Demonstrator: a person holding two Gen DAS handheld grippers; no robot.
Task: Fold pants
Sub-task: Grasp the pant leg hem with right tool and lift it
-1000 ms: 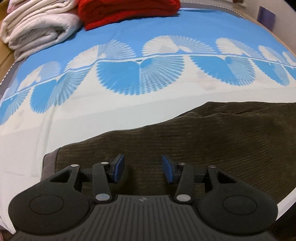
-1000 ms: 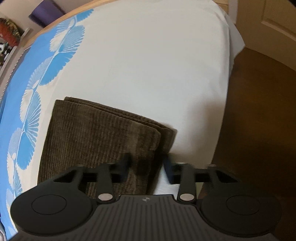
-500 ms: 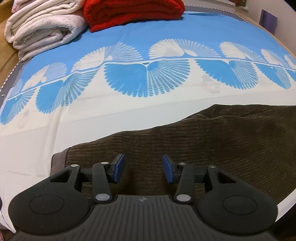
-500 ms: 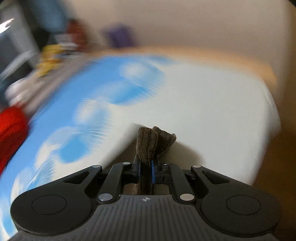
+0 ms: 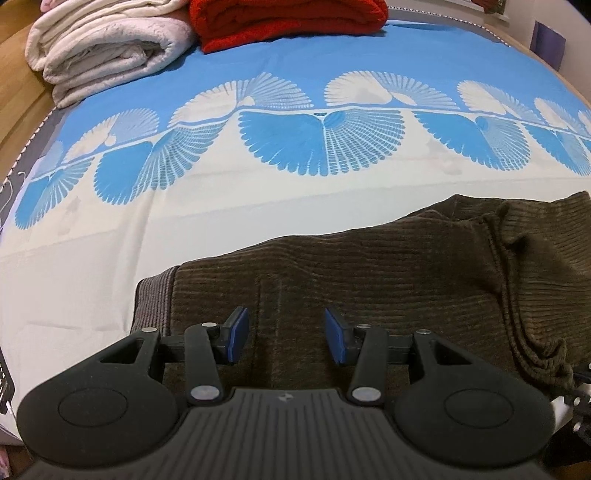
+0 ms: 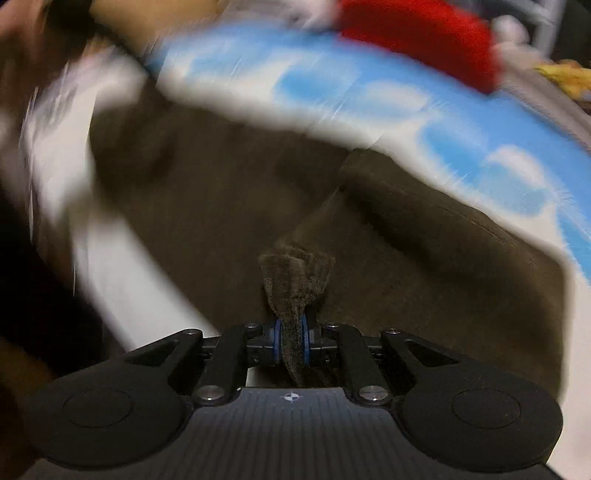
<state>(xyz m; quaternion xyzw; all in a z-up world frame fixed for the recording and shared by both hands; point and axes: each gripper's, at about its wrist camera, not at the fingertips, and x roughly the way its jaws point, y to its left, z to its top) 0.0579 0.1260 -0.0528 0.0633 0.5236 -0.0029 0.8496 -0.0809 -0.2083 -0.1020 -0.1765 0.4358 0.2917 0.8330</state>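
Bedsheet (image 5: 110, 280) sharp left view; right view: fingers (image 6: 304, 341) pinching pants (image 6: 295, 273).

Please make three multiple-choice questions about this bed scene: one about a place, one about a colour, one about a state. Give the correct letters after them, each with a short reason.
1. Where does the red folded blanket lie?
A. at the far edge of the bed, beside the white folded blanket
B. on top of the pants
C. on the floor

2. What colour are the pants?
A. blue
B. dark brown
C. red

3. What is between the pads of the right gripper?
A. nothing
B. a fold of the pants
C. a corner of the bedsheet

Answers:
1 A, the left wrist view shows both blankets side by side at the far edge.
2 B, the ribbed cloth is dark brown in both views.
3 B, brown cloth sits pinched between the blue pads; the jaws are opening slightly.
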